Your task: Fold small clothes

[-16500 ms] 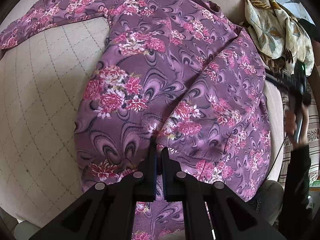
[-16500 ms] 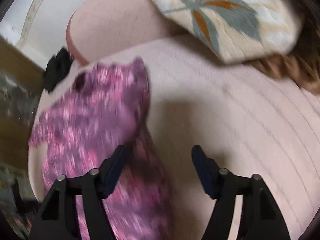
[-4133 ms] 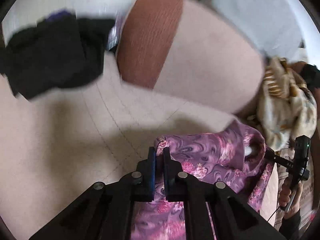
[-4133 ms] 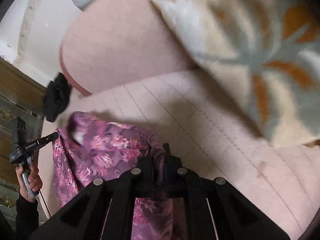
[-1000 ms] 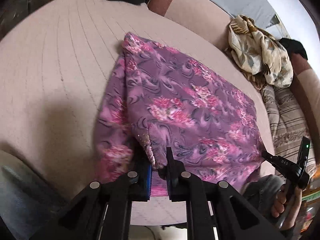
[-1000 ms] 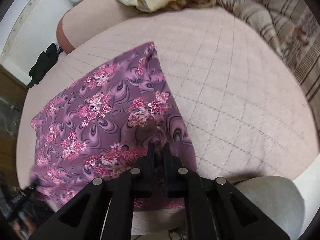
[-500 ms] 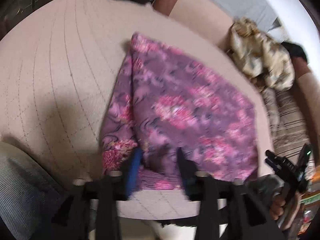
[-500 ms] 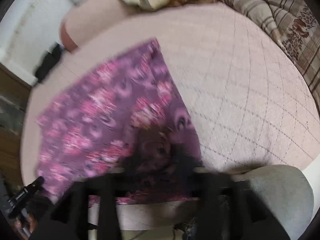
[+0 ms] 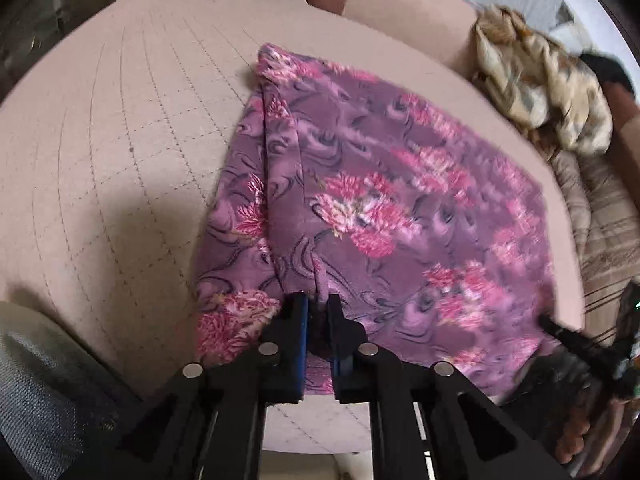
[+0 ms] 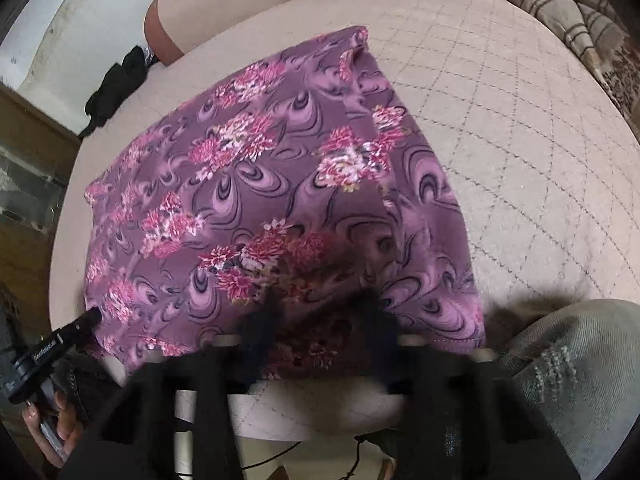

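Observation:
A purple garment with pink flowers (image 9: 372, 208) lies folded flat on the beige quilted cushion (image 9: 120, 140); it also shows in the right wrist view (image 10: 280, 200). My left gripper (image 9: 318, 310) is shut on a pinch of the purple garment at its near edge. My right gripper (image 10: 320, 312) is blurred, its fingers spread apart over the near edge of the garment, holding nothing. The right gripper also shows at the right edge of the left wrist view (image 9: 580, 344), and the left one at the lower left of the right wrist view (image 10: 52, 348).
A cream patterned cloth (image 9: 540, 92) and a striped cloth (image 9: 600, 216) lie at the back right. A black garment (image 10: 116, 84) lies at the cushion's far left. My grey-trousered knee (image 10: 568, 360) is at the near edge.
Both grippers opened half a second ago and dropped the garment's near edge. The left has closed again on the fabric; the right stays open. The garment now lies flat.

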